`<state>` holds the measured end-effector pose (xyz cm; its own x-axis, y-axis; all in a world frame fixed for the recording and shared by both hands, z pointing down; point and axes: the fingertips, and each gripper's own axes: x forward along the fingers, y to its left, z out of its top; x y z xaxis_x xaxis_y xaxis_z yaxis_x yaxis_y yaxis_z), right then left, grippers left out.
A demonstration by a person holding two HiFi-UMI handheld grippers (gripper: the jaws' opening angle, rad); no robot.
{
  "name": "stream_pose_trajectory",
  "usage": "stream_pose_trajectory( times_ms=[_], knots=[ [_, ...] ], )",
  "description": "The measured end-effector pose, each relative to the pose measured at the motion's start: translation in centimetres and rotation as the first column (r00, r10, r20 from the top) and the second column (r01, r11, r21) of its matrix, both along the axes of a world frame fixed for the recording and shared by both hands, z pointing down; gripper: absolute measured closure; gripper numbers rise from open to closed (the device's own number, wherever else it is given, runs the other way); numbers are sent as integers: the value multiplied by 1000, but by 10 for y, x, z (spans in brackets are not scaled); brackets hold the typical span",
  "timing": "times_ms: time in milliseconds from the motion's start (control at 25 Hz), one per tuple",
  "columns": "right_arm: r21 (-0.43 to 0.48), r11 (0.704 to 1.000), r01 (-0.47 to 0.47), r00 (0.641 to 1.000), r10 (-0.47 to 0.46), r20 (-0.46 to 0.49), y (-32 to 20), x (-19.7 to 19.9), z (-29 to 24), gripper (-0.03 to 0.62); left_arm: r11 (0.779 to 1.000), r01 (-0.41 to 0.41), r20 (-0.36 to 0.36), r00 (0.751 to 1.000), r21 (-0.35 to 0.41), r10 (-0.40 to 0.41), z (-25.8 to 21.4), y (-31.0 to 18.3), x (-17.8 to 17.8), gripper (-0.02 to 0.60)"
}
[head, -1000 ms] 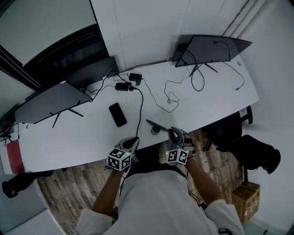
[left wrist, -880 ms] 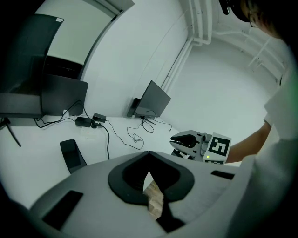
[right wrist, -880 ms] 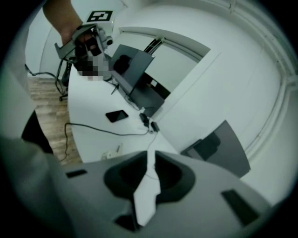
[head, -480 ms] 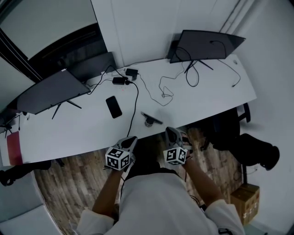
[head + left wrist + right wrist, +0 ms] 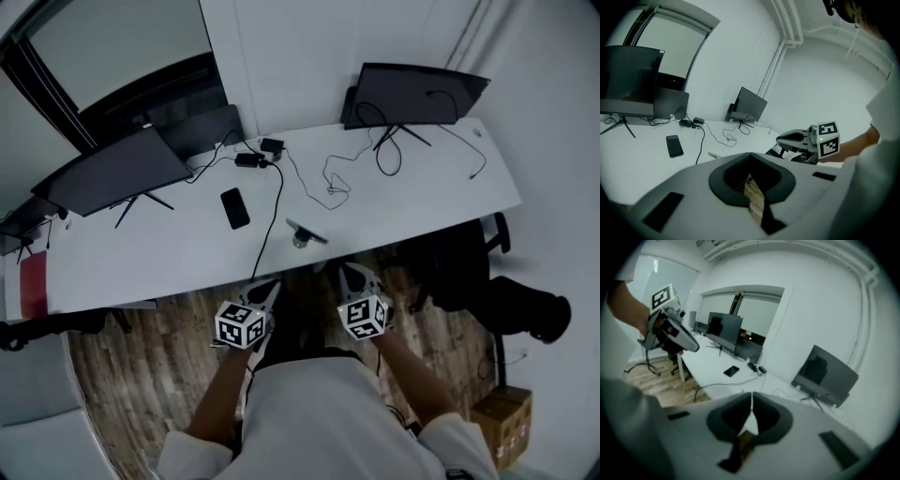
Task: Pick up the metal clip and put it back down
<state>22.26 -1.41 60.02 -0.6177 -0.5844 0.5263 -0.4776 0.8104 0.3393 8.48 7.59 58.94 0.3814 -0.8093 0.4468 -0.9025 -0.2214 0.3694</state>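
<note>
white desk (image 5: pixel 412 202), left monitor (image 5: pixel 117 173), right monitor (image 5: pixel 412 94), black phone (image 5: pixel 234 207), metal clip (image 5: pixel 305 234), cables (image 5: pixel 330 183)

Right gripper (image 5: pixel 349 272): drawn back from the tabletop (image 5: pixel 159 267) edge, now over the floor (image 5: pixel 141 366).
Its jaws: gone from partly apart to pressed together, nothing between them.
Metal clip (image 5: pixel 307 234): gripper no longer close beside it.

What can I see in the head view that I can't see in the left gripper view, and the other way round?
Only the head view: the brown cardboard box on the floor, at the person's right. Only the left gripper view: the left claw seen close, jaws together, nothing between them. Both: the white desk, the flat black phone, the black cable beside it and the right claw.
</note>
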Motion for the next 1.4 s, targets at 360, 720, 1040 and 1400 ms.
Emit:
stream_pose_trajectory(
  times_ms=[360,720,1040,1400],
  knots=[
    [-75,997,14,998,-9,67,30,16,-8,560,1000,17,30,999,16,-17,-10,35,17,549],
    [-121,993,-4,994,17,108,53,18,-12,560,999,14,37,999,28,-16,-13,60,7,549],
    [-177,982,-61,981,91,170,71,6,-21,560,999,0,25,1000,43,-1,-24,73,-17,549],
    [-212,970,-118,963,164,215,78,-5,-35,560,995,-67,62,996,69,63,-43,76,-41,549]
  ],
)
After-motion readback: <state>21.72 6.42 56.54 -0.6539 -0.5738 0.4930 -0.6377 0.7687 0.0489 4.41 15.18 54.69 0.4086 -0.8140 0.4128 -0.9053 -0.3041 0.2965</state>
